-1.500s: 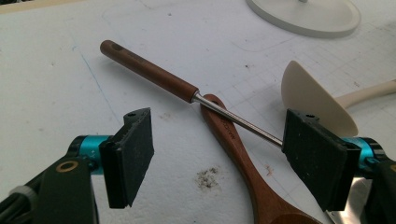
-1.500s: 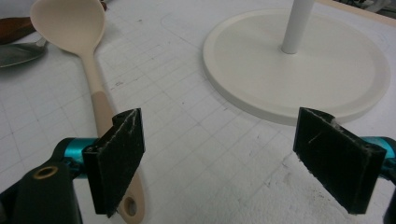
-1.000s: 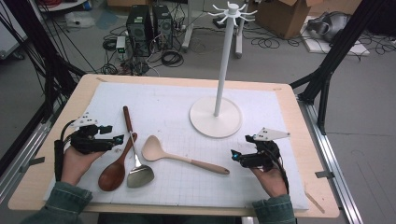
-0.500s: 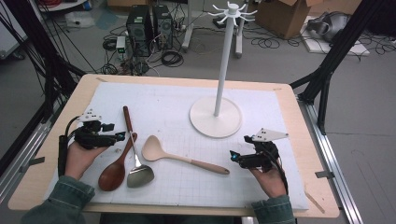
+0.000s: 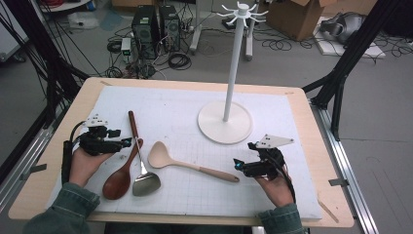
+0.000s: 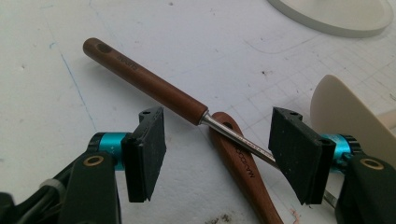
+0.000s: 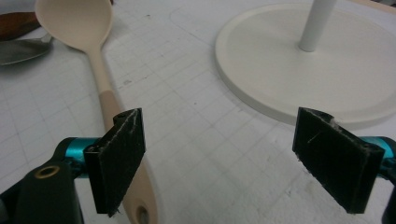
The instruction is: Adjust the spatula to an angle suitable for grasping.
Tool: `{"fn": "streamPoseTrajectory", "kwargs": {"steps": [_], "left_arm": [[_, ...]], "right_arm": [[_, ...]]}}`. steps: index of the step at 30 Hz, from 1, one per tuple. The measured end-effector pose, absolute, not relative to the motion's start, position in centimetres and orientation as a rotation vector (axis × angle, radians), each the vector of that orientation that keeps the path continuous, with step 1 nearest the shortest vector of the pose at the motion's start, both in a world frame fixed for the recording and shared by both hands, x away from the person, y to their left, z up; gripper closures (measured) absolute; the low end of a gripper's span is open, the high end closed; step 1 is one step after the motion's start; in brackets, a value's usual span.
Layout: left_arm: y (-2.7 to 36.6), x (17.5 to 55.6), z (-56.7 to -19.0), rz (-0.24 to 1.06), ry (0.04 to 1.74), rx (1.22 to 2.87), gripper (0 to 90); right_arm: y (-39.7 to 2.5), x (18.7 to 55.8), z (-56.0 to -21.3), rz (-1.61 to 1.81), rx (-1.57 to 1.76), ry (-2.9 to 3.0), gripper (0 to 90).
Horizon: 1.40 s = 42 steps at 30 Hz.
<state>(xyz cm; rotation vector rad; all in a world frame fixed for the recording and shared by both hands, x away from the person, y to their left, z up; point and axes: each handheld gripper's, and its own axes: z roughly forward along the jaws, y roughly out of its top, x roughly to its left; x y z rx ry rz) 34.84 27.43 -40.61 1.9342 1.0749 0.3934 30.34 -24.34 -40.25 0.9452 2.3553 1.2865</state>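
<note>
White matting covers the surface [image 5: 185,105], where the left tool [image 5: 124,143], wide open and empty, straddles the spatula [image 6: 187,105] crossing the brown spoon [image 6: 245,175], so closing could pinch both; the right tool [image 5: 237,165] gapes beside the pale spoon [image 5: 190,164].

Three utensils on desk [image 5: 311,146], left half: wooden spoon [image 5: 122,173] leftmost, spatula [image 5: 141,168] crossing beside it, ladle [image 5: 187,163] right of both. Stand [image 5: 225,122] behind ladle, toward centre-right.

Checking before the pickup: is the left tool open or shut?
Open. The left tool has its jaws spread wide, empty, above the metal spatula's neck and wooden spoon handle.
</note>
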Motion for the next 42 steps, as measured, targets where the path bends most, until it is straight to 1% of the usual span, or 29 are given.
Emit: {"fn": "streamPoseTrajectory", "kwargs": {"steps": [4, 14, 15, 21, 23, 25, 27, 29, 31, 32, 33, 34, 35, 36, 37, 39, 42], "left_arm": [[27.6, 35.0, -40.7, 0.389, 1.090, 1.920, 36.5], [27.3, 36.1, -41.0, 0.358, 1.129, 1.907, 39.8], [27.3, 36.2, -41.0, 0.361, 1.129, 1.903, 41.4], [27.6, 36.9, -41.4, 0.354, 1.174, 1.870, 44.1], [27.7, 37.1, -41.5, 0.355, 1.185, 1.872, 47.7], [27.8, 37.3, -41.1, 0.358, 1.186, 1.910, 48.3], [27.7, 37.4, -40.8, 0.363, 1.183, 1.905, 49.8], [27.8, 37.7, -39.9, 0.384, 1.175, 1.920, 53.5], [27.8, 38.1, -39.4, 0.400, 1.182, 1.936, 64.7], [27.8, 38.4, -39.2, 0.410, 1.192, 1.936, 64.7], [27.8, 38.6, -39.2, 0.414, 1.200, 1.945, 71.2], [27.8, 38.8, -39.3, 0.409, 1.206, 1.929, 71.2], [27.8, 39.0, -39.5, 0.410, 1.209, 1.939, 77.1], [27.7, 39.2, -39.8, 0.408, 1.221, 1.953, 80.9], [27.8, 39.4, -40.0, 0.398, 1.233, 1.964, 80.9], [27.8, 39.8, -40.6, 0.380, 1.248, 1.976, 84.5], [27.9, 40.4, -41.3, 0.346, 1.285, 1.953, 85.1]], "right_arm": [[-23.7, 30.3, -40.2, 1.297, 0.932, 2.371, 20.1], [-23.5, 30.5, -40.4, 1.286, 0.938, 2.382, 20.1], [-23.6, 30.5, -40.4, 1.285, 0.934, 2.381, 20.1], [-23.8, 30.5, -40.5, 1.289, 0.945, 2.382, 20.1], [-23.8, 30.6, -40.5, 1.285, 0.946, 2.382, 20.1], [-23.9, 30.6, -40.5, 1.287, 0.944, 2.382, 20.1], [-23.9, 30.6, -40.5, 1.286, 0.945, 2.381, 20.1], [-23.9, 30.6, -40.5, 1.285, 0.951, 2.385, 20.1], [-23.9, 30.6, -40.6, 1.285, 0.944, 2.383, 20.1], [-23.9, 30.6, -40.6, 1.285, 0.944, 2.383, 20.1], [-23.9, 30.6, -40.5, 1.284, 0.948, 2.381, 20.1], [-23.9, 30.6, -40.5, 1.284, 0.948, 2.381, 20.1], [-23.9, 30.5, -40.6, 1.288, 0.947, 2.380, 20.1], [-24.0, 30.6, -40.6, 1.289, 0.949, 2.376, 20.1], [-24.0, 30.6, -40.6, 1.289, 0.949, 2.376, 20.1], [-24.1, 30.6, -40.5, 1.290, 0.947, 2.373, 20.1], [-24.2, 30.6, -40.6, 1.291, 0.944, 2.373, 20.1]]}}
